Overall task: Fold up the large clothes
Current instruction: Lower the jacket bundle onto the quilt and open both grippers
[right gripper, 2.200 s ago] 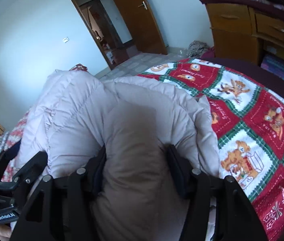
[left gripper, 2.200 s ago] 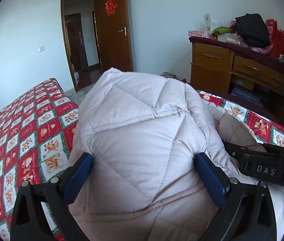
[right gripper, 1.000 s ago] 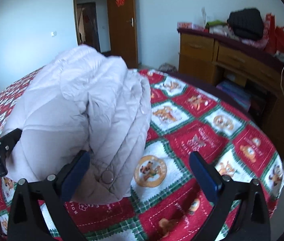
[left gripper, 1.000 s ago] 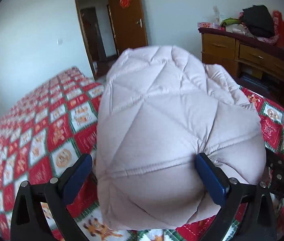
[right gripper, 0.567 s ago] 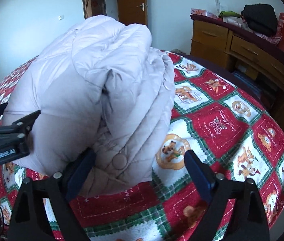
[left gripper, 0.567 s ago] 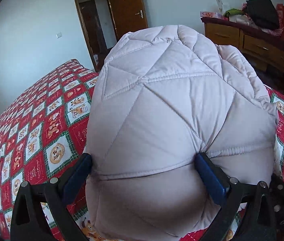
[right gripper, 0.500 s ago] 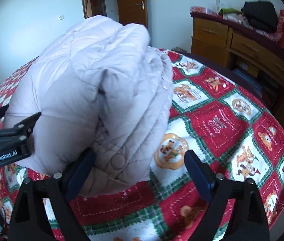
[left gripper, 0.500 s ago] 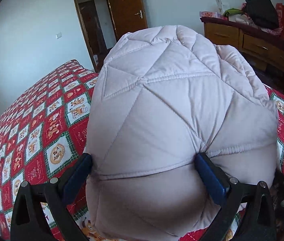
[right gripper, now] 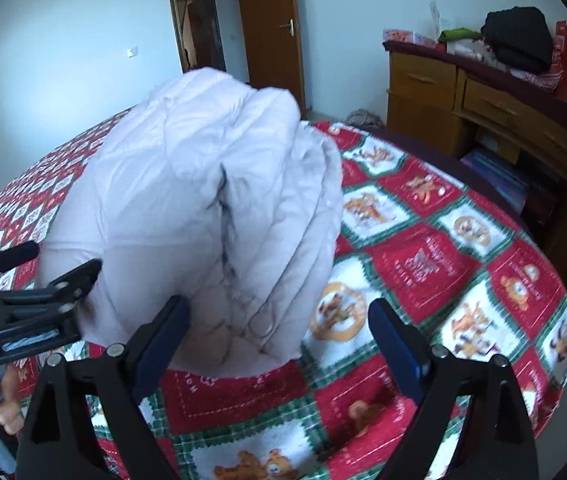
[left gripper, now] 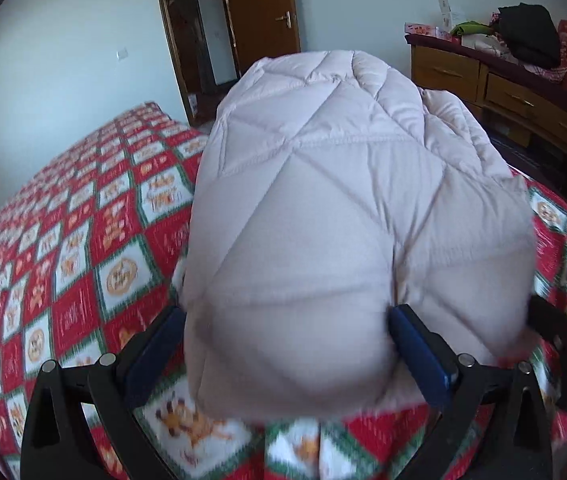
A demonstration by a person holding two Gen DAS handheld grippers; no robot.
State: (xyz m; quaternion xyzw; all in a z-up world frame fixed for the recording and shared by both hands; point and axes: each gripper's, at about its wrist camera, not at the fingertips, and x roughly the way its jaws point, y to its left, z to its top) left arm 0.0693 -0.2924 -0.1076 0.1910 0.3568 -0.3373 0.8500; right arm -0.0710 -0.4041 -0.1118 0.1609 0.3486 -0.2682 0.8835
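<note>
Checked quilt (left gripper: 83, 240), puffy quilted coat (left gripper: 323, 220)

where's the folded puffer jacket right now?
In both wrist views the puffer jacket sits bundled on the red patchwork bedspread, between the fingers of the left hand-held gripper, and left of centre in the right view, beside the open right hand-held gripper.

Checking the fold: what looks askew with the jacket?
The folded jacket stands in a bulging heap, its layered edges splaying on the right. The left gripper squeezes it; the right gripper is open beside it.
</note>
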